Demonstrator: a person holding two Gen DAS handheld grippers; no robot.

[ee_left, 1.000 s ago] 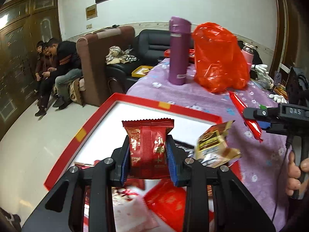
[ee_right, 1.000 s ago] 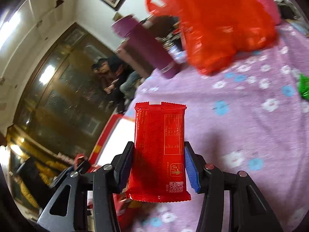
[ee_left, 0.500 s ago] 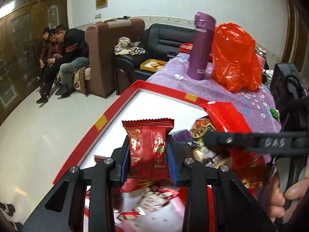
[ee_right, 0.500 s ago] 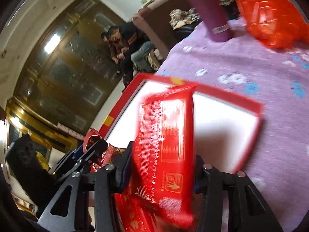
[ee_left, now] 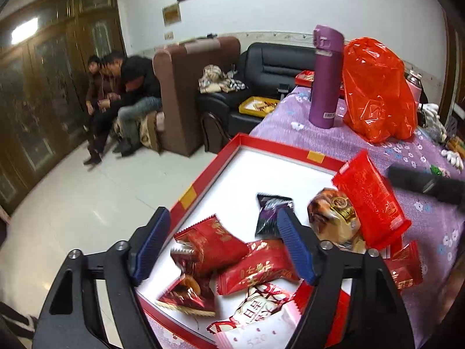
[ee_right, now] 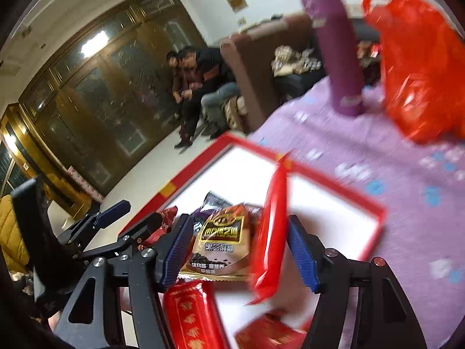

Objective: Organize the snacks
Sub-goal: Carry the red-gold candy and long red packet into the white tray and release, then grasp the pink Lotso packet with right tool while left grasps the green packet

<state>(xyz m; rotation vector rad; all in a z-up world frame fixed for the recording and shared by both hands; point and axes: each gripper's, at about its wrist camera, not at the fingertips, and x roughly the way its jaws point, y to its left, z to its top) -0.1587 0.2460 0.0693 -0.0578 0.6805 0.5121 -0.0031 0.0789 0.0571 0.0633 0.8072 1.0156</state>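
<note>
- Left hand-held gripper [ee_left: 223, 247]: matte black frame with triangular cut-outs, and round silver screws [ee_left: 122, 244] at the joints.
- Its fingers carry ribbed blue pads [ee_left: 295, 248].
- Right hand-held gripper [ee_right: 235, 254]: the same black frame, silver screws [ee_right: 329, 252] and ribbed blue pads [ee_right: 302, 258].

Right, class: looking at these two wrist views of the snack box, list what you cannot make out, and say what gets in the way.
- Long red packet, right wrist view: motion blur hides its print and whether the open right claw touches it.
- White packet, left wrist view: cut off by the bottom edge and the left claw.
- Red box, both views: near corners hidden behind the claws.
- Seated people: faces blurred.
</note>
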